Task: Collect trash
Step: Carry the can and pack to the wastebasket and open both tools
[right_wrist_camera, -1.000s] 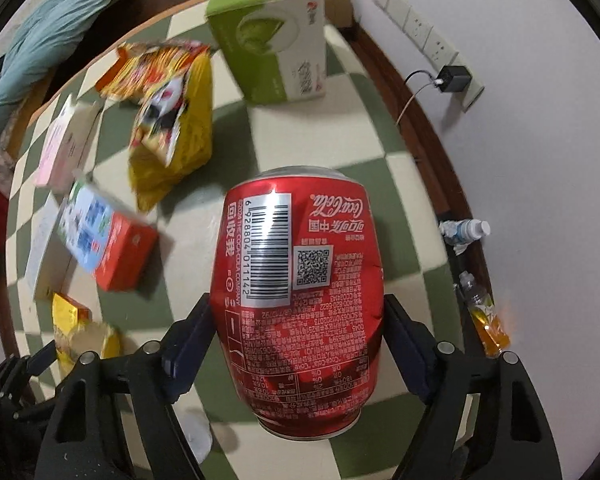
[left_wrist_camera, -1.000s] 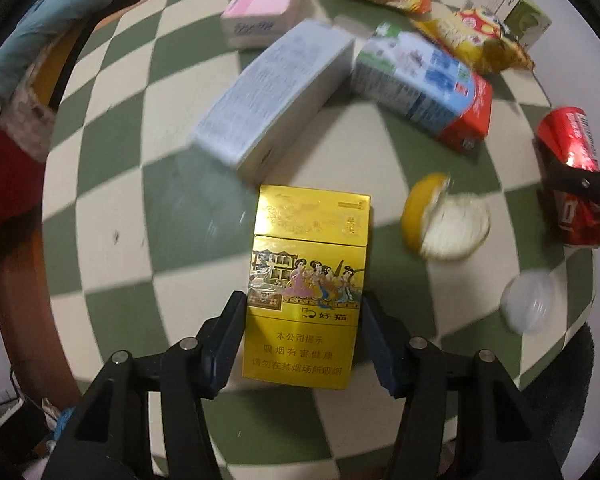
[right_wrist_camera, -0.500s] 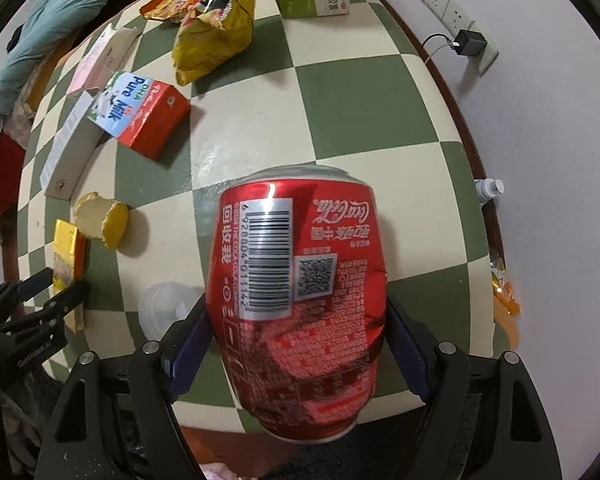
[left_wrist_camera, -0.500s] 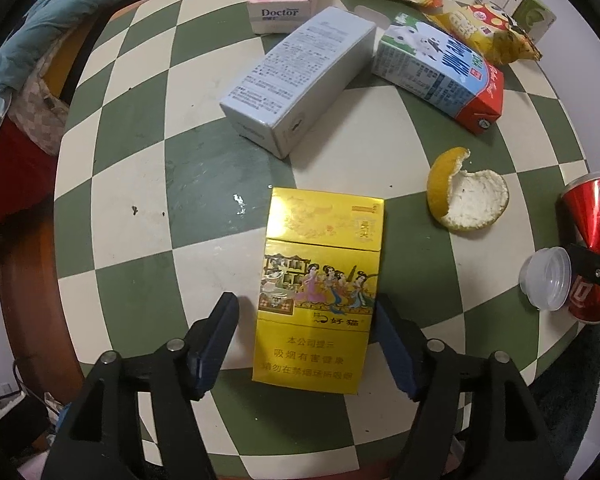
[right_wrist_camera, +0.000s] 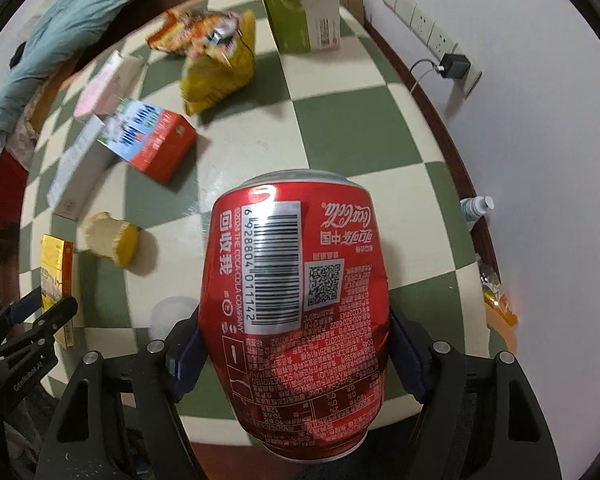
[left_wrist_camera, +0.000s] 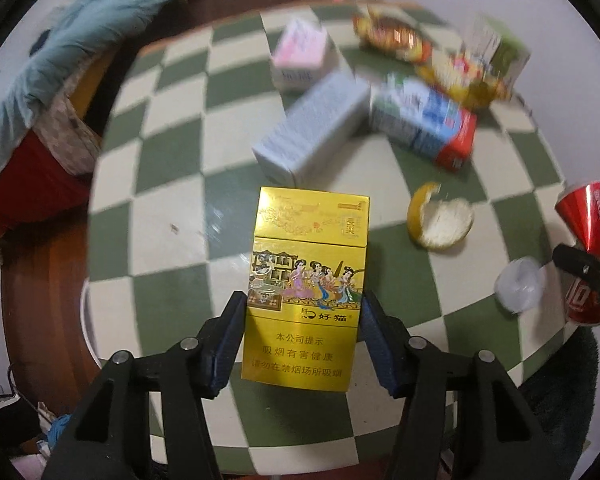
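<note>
Left claw [left_wrist_camera: 302, 334] closing on yellow pack [left_wrist_camera: 306, 280], right claw [right_wrist_camera: 294, 354] closing on dented can [right_wrist_camera: 296, 308], can's base cut off.

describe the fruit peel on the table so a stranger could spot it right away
On the round green-and-cream checkered table, look between the gold cigarette pack and the red soda can. The citrus peel lies there, a curled yellow shell with a white pith inside, the only item that is not packaging.

On the red can [right_wrist_camera: 296, 312], "Coca-Cola", "THE COCA-COLA COMPANY" and the barcode number 6928804011142 are printed. On the yellow pack [left_wrist_camera: 306, 292], Chinese text "好猫" is seen.
</note>
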Motion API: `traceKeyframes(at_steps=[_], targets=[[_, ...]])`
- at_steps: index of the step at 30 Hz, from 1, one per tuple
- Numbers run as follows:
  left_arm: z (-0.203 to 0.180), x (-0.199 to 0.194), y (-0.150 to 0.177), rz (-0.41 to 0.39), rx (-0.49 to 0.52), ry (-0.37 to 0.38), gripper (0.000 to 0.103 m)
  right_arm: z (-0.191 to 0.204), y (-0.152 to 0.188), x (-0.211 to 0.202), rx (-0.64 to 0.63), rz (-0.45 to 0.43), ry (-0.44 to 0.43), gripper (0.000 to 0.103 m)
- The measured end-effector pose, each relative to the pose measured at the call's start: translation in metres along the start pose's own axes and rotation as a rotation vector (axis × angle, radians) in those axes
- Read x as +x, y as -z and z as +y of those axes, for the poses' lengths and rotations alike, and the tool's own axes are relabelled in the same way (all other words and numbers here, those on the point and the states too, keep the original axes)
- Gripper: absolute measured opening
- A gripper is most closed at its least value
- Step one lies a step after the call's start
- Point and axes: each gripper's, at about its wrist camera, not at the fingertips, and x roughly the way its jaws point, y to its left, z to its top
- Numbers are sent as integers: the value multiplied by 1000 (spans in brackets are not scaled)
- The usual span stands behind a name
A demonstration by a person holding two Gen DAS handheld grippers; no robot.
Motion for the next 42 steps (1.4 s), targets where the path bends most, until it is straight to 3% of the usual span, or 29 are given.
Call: traceKeyframes(at_steps=[11,15,20,27,32,35,36,37,39,42], targets=[[69,-78,-4,-242,-124,0,53,53,10,-88,-56,-171,-108,79],[109,-107,1,-306,-180,-7,53,107,10,-116,-133,-213,-188,79],[180,-121,21,-320,-282,-4,53,187,16,-124,-222,-209,-298,79],[301,-68,70,-209,-524,50,53,336,33,-76,-360,-75,-437,79],[359,-4,91,-93,-650,139,55,430,42,-16,-458,36,-438,79],[383,26,102,-37,-714,152,56,473,42,22,-491,98,-410,79],[388,31,104,-28,-726,145,61,486,41,32,-504,112,-395,79],[392,33,108,-28,-736,134,78,495,40,41,-515,126,-384,79],[400,34,115,-39,-760,93,98,516,36,59,-532,154,-369,79],[410,33,126,-38,-781,45,100,535,33,77,-550,193,-341,80]])
